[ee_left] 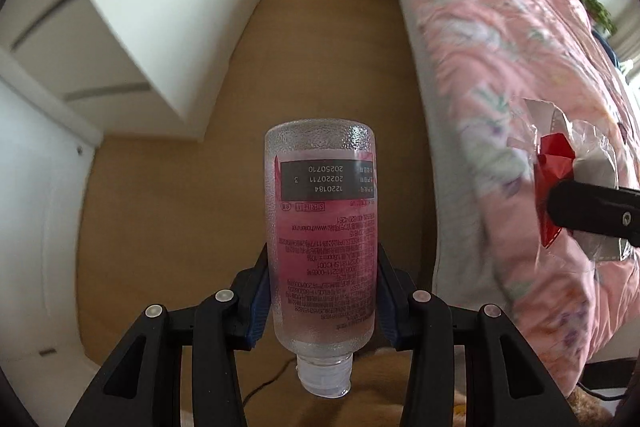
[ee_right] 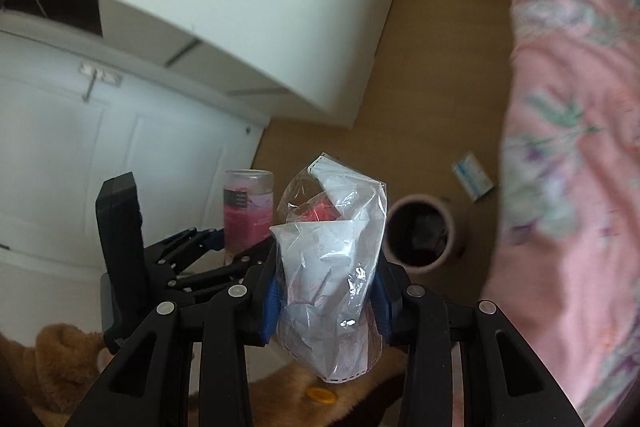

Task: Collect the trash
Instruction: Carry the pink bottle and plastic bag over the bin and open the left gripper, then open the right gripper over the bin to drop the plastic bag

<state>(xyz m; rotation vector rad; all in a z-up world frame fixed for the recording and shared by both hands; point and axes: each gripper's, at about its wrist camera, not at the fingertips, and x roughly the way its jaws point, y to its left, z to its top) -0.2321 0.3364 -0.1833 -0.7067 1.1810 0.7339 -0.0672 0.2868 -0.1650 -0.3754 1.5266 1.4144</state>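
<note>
Left gripper (ee_left: 322, 301) fingers clamp plastic bottle (ee_left: 320, 227) upside down; right gripper (ee_right: 326, 301) fingers pinch crumpled plastic wrapper (ee_right: 332, 267)

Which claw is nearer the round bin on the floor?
Right. The right claw, gripping the plastic wrapper, sits beside the bin; the left claw is farther left, holding the bottle.

Pebbled clear plastic bottle (ee_left: 320, 227), crinkled glossy plastic wrapper (ee_right: 332, 267), soft floral cloth quilt (ee_left: 500, 67)
</note>
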